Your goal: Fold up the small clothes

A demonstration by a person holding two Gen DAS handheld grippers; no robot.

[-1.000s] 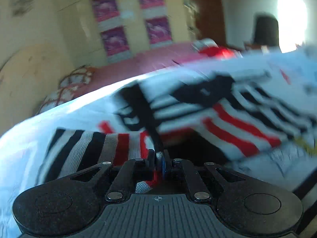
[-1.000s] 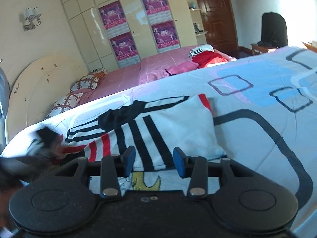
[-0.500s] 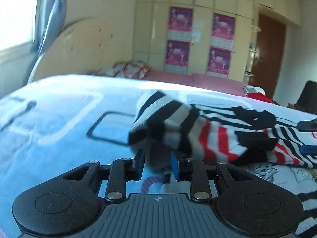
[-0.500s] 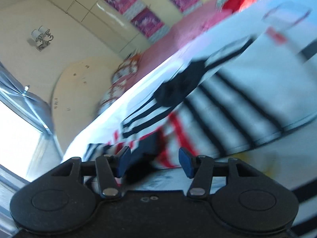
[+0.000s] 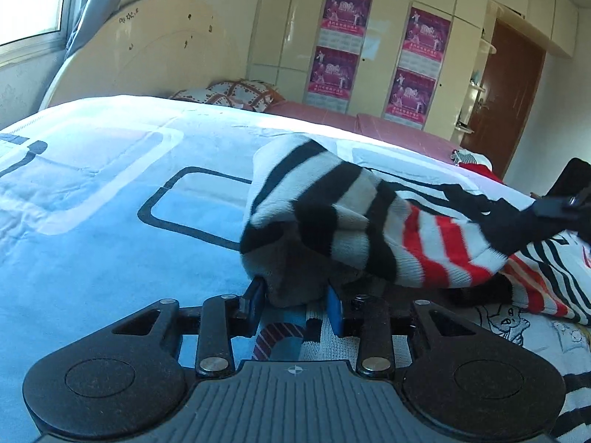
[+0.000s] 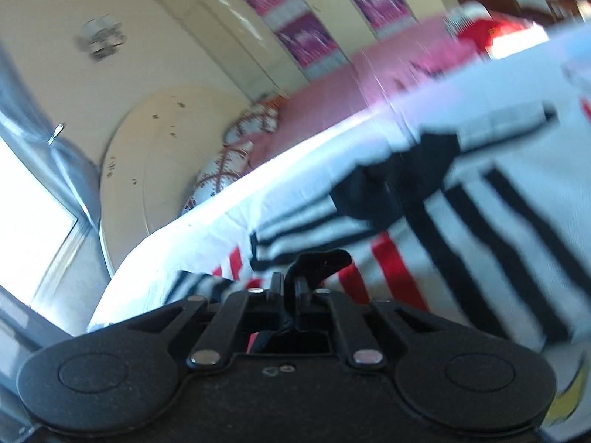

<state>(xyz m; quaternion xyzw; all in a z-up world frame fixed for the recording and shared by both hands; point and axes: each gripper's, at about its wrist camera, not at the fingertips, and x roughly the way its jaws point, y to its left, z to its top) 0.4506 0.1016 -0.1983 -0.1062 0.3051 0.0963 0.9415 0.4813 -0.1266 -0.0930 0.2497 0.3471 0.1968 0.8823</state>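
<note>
A knitted garment [image 5: 369, 214] with black, white and red stripes lies bunched on the blue-and-white bed cover [image 5: 110, 203]. My left gripper [image 5: 294, 302] sits low at its near fold. Its jaws are opening, and a shadowed lump of the striped knit fills the gap between the blue pads [image 5: 255, 295]. My right gripper [image 6: 290, 288] is shut on a black edge [image 6: 321, 258] of the same garment [image 6: 480, 221]. In the left wrist view the right gripper [image 5: 561, 203] shows at the right edge, with the black fabric stretched toward it.
White cloth with a cartoon print [image 5: 509, 325] lies under the striped garment. Beyond the bed cover are a patterned pillow [image 5: 236, 92], a cream headboard [image 5: 147, 55], a pink bed [image 5: 369, 125] with red clothes [image 5: 476, 168], a postered wardrobe [image 5: 340, 44] and a brown door [image 5: 509, 92].
My left gripper rolled level, moved left and opened from its pinch on the striped fabric. My right gripper swung left across the garment and closed on its black edge.
</note>
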